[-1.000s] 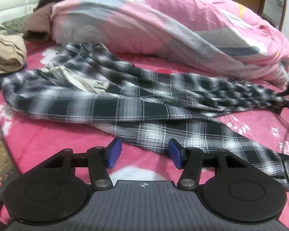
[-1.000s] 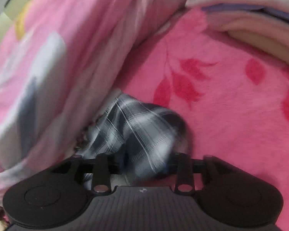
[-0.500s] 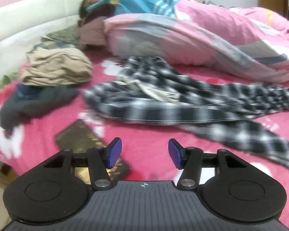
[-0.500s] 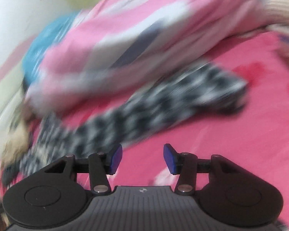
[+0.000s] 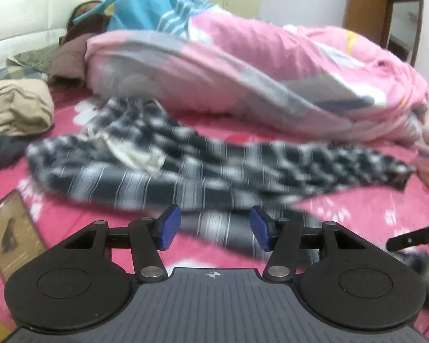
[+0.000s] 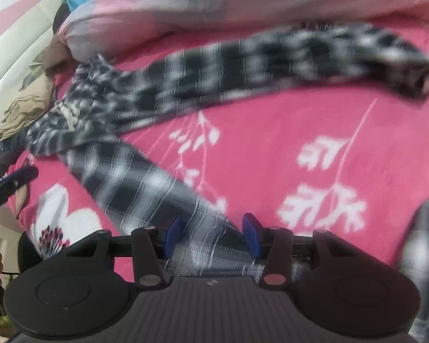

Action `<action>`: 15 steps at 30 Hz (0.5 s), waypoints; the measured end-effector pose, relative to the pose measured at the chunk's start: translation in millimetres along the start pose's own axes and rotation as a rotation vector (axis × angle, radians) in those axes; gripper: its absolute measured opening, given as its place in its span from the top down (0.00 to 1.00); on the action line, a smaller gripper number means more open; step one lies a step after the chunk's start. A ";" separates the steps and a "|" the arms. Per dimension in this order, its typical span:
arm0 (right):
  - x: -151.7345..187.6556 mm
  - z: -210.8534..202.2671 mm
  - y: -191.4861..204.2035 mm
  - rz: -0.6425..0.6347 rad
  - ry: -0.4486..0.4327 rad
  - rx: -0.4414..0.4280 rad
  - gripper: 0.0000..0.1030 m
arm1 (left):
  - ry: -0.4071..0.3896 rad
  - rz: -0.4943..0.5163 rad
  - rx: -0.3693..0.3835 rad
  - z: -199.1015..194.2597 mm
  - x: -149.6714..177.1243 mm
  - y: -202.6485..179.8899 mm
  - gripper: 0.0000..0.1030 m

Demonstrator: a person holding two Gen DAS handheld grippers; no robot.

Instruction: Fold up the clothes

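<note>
Black-and-white plaid trousers (image 5: 186, 177) lie spread across the pink flowered bedspread (image 5: 357, 214), waist to the left and both legs running right. My left gripper (image 5: 214, 227) hovers open just above the near leg, its blue pads apart with nothing pressed between them. In the right wrist view the near leg (image 6: 134, 183) runs down between the blue pads of my right gripper (image 6: 211, 233). The jaws stand apart and the pads do not visibly squeeze the cloth. The far leg (image 6: 300, 54) lies crosswise behind. Both views are blurred.
A person lies under a pink and grey duvet (image 5: 257, 65) along the far side of the bed. A folded beige garment (image 5: 14, 108) and a dark one (image 5: 0, 148) sit at the left. A flat brown book (image 5: 11, 228) lies near the left edge.
My right gripper let go of the plaid leg end by the duvet, rolled and swung over to the other leg. The left view swung left, then back onto the trousers.
</note>
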State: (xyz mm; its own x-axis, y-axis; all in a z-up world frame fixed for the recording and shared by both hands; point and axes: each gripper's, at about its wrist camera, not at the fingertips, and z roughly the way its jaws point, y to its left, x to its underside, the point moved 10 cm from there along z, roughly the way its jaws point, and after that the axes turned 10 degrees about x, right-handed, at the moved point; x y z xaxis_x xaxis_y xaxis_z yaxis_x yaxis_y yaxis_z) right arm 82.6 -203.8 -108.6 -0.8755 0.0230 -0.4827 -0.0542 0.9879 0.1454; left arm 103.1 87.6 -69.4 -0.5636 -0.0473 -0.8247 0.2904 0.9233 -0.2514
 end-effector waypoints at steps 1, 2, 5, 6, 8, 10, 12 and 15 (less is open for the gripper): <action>-5.6 -3.1 -0.7 -0.001 -0.028 0.010 0.51 | -0.007 -0.005 -0.007 4.4 -3.0 0.7 0.48; -10.5 -5.0 0.6 0.004 -0.055 0.001 0.52 | -0.015 -0.010 -0.014 8.8 -5.9 1.5 0.48; -22.9 -6.1 6.1 0.020 -0.122 -0.026 0.51 | -0.037 -0.045 -0.043 22.0 -13.6 8.9 0.48; -23.1 -0.4 9.1 0.017 -0.123 -0.030 0.51 | -0.046 -0.054 -0.050 25.6 -15.6 10.9 0.48; -12.0 18.8 17.7 -0.014 -0.053 -0.038 0.52 | -0.058 -0.057 -0.068 32.5 -18.6 15.9 0.48; -3.9 28.4 26.9 -0.077 -0.024 -0.029 0.51 | -0.058 -0.057 -0.080 39.9 -20.8 22.7 0.48; -3.0 24.0 37.1 -0.175 -0.034 -0.012 0.51 | -0.072 -0.074 -0.100 46.4 -24.1 30.9 0.48; -25.5 6.1 47.3 -0.215 -0.080 -0.051 0.51 | -0.105 -0.109 -0.131 57.5 -32.7 46.0 0.48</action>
State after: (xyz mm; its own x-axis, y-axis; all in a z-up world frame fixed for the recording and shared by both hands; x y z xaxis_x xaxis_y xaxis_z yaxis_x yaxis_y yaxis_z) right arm 105.2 -156.7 -94.7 -0.8001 -0.1733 -0.5742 -0.2616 0.9623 0.0740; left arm 179.3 109.6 -83.1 -0.5003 -0.1826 -0.8464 0.1254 0.9519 -0.2795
